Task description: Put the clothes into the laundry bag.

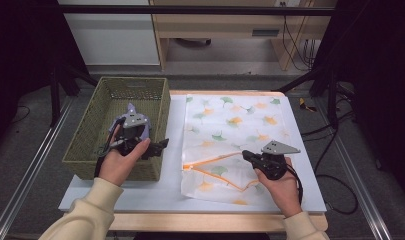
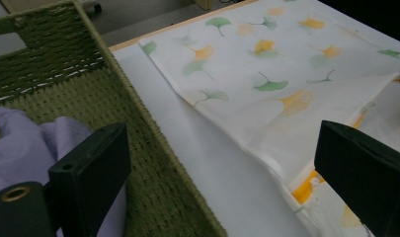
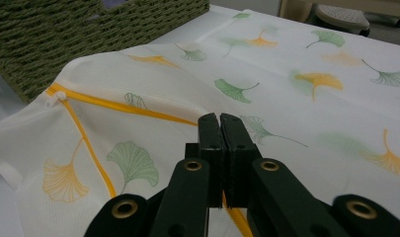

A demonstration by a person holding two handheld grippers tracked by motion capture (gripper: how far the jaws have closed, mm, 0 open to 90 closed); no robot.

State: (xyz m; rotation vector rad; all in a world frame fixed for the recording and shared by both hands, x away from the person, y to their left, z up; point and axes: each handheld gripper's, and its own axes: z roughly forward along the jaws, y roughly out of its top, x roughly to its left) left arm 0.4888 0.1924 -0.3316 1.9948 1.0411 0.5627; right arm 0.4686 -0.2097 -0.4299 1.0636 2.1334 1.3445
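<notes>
A white mesh bag [image 1: 230, 125] printed with green and orange ginkgo leaves lies flat on the white table [image 1: 155, 192]. Its orange zipper [image 3: 113, 106] runs along the near opening. My right gripper [image 1: 246, 154] is shut on the bag's zipper edge and holds the upper layer slightly raised; in the right gripper view its jaws [image 3: 220, 123] are pressed together over the orange strip. My left gripper [image 1: 159, 147] hovers over the right rim of the green woven basket [image 1: 85, 142], open and holding nothing [image 2: 222, 168]. A lavender cloth [image 2: 20, 143] lies inside the basket.
The basket [image 2: 153, 148] takes up the table's left side, right beside the bag [image 2: 286, 64]. A bare strip of table [image 2: 207, 163] runs between them. Black frame posts and cables stand on the floor beyond the table's far edge.
</notes>
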